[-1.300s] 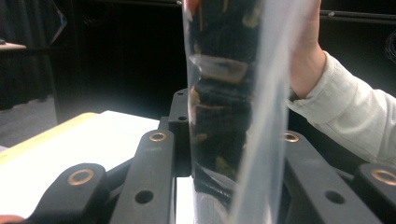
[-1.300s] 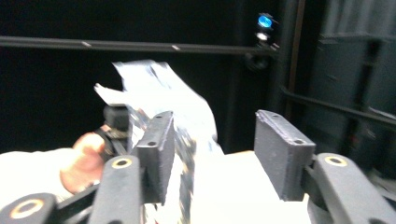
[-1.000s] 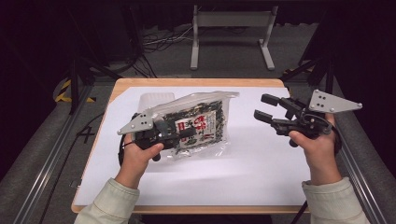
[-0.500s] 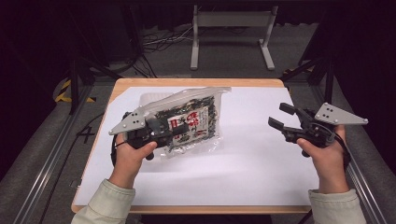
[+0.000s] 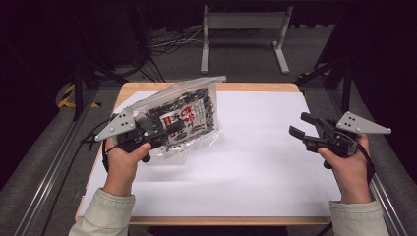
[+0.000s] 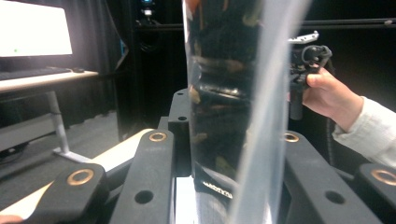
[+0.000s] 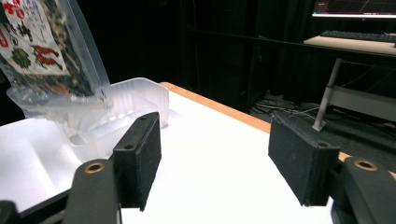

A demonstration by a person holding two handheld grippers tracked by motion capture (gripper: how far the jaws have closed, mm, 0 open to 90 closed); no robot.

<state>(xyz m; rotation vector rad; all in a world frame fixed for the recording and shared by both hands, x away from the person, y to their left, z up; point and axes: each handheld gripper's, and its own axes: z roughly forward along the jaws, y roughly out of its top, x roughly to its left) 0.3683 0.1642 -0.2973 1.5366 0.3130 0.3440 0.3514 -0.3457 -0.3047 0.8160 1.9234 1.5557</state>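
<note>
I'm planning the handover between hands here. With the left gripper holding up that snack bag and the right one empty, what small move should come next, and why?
Probably bring the right gripper across toward the bag's free edge. The left gripper is shut on the bag and holds it tilted, its lower edge near the white tabletop. The right gripper's jaws stand open with nothing between them, well apart from the bag.

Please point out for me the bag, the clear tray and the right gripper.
bag (image 5: 189, 118), high view, on its printed label.
clear tray (image 7: 135, 100), right gripper view, on its far wall, below the bag.
right gripper (image 5: 299, 125), high view, between its open fingers, nothing held.
</note>
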